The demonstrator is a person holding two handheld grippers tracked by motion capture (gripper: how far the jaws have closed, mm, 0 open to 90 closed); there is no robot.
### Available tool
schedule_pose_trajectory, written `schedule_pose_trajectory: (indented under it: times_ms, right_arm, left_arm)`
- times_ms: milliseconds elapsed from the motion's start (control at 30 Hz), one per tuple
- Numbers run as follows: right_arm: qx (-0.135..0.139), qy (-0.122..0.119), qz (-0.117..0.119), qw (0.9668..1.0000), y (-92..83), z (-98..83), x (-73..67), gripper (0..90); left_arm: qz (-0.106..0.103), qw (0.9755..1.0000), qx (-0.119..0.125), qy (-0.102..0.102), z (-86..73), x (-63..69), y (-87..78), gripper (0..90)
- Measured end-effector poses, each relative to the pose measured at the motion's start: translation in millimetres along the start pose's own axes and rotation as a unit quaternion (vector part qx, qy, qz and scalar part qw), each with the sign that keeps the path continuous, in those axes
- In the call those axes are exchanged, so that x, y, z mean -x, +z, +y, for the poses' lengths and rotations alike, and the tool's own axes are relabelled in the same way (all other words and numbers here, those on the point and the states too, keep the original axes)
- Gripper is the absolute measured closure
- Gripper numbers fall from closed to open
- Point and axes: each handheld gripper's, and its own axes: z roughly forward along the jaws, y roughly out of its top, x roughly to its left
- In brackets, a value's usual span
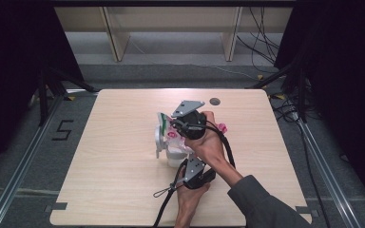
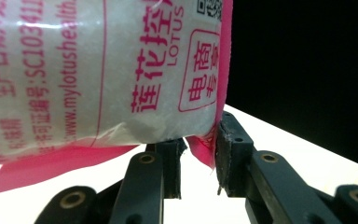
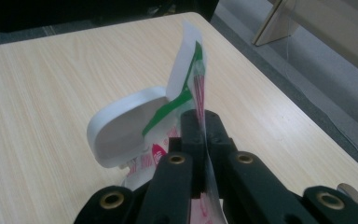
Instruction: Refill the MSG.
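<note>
A plastic bag [image 1: 170, 134] printed in pink, white and green hangs over a white container [image 1: 174, 156] with an open flip lid [image 3: 121, 128] near the table's middle. My right gripper [image 3: 200, 116] is shut on the bag's [image 3: 189, 70] flat top edge, which stands up between its jaws. In the high view this right gripper [image 1: 172, 124] comes in from the right above the container. My left gripper [image 2: 200, 147] grips the bag's [image 2: 98, 70] lower pink corner, and in the high view the left gripper [image 1: 190, 164] points up from below.
The light wooden table [image 1: 123, 180] has bare room to the left, right and front. A dark round hole cover [image 1: 215, 101] sits near the far edge. Wooden shelving legs [image 1: 116, 42] and floor cables [image 1: 261, 42] lie beyond.
</note>
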Motion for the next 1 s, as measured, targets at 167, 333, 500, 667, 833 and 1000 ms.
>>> schedule_pose_trajectory:
  times_ms: [167, 333, 500, 667, 833, 1000]
  right_arm:
    - [-0.006, 0.008, 0.000, 0.9999, -0.7, 0.4, -1.1, 90.0]
    - [-0.003, 0.010, 0.000, 0.9999, -0.4, 1.3, -0.9, 90.0]
    - [-0.001, 0.001, -0.001, 1.0000, 0.2, 1.8, 0.2, 90.0]
    - [-0.006, 0.000, -0.002, 1.0000, 2.4, 1.4, -1.9, 90.0]
    - [-0.001, 0.000, 0.000, 1.0000, 1.0, 2.5, -0.8, 90.0]
    - [-0.002, -0.001, -0.001, 1.0000, 1.3, 2.4, -0.3, 90.0]
  left_arm:
    - [-0.003, 1.0000, 0.002, 0.000, 0.9, 0.3, 0.6, 72.9]
    - [-0.001, 1.0000, 0.002, 0.001, 0.9, 0.6, -0.6, 72.9]
    - [-0.001, 1.0000, 0.003, 0.002, 1.1, 0.4, -0.9, 72.9]
    - [0.000, 1.0000, 0.002, 0.003, 1.1, 1.0, -0.7, 72.8]
    - [-0.002, 1.0000, 0.004, 0.002, 1.4, 0.8, -1.8, 72.9]
    - [0.000, 1.0000, 0.005, 0.004, 1.4, 1.2, -2.1, 72.9]
